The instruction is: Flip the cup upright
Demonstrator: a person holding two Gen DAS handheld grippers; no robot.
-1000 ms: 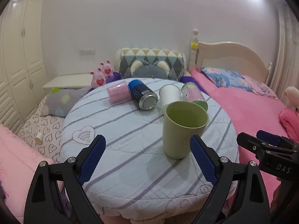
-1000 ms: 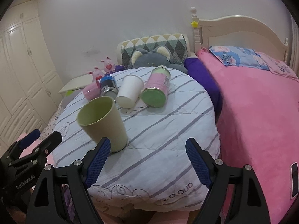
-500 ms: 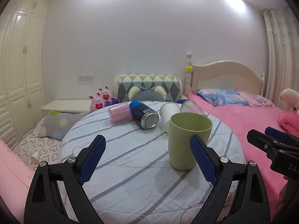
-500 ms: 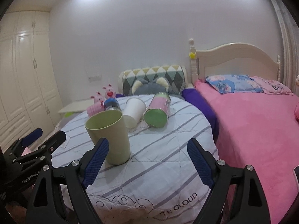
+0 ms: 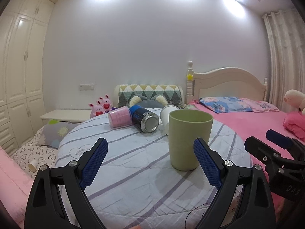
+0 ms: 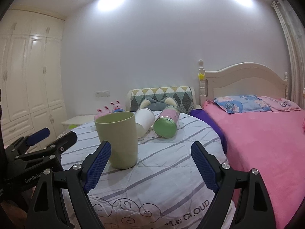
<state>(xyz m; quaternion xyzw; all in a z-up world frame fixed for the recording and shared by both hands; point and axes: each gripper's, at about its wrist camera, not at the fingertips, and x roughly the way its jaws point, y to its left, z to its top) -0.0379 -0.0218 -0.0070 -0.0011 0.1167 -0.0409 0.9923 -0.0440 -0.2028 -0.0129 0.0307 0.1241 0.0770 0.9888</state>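
Observation:
A pale green cup (image 5: 187,139) stands upright, mouth up, on the round table with the striped cloth (image 5: 122,164). It also shows in the right wrist view (image 6: 120,139). My left gripper (image 5: 150,162) is open and empty, in front of the cup, which sits just inside its right finger. My right gripper (image 6: 150,165) is open and empty, with the cup behind its left finger. Neither gripper touches the cup.
Behind the cup lie a pink cup (image 5: 120,117), a blue can (image 5: 145,120), a white cup (image 6: 144,121) and a green-lidded jar (image 6: 166,125), all on their sides. A pink bed (image 6: 266,133) is to the right, a white wardrobe (image 6: 28,76) to the left.
Both grippers have dropped lower and levelled out, so the cup is seen more from the side. The cup stays upright in place. Both grippers stay open.

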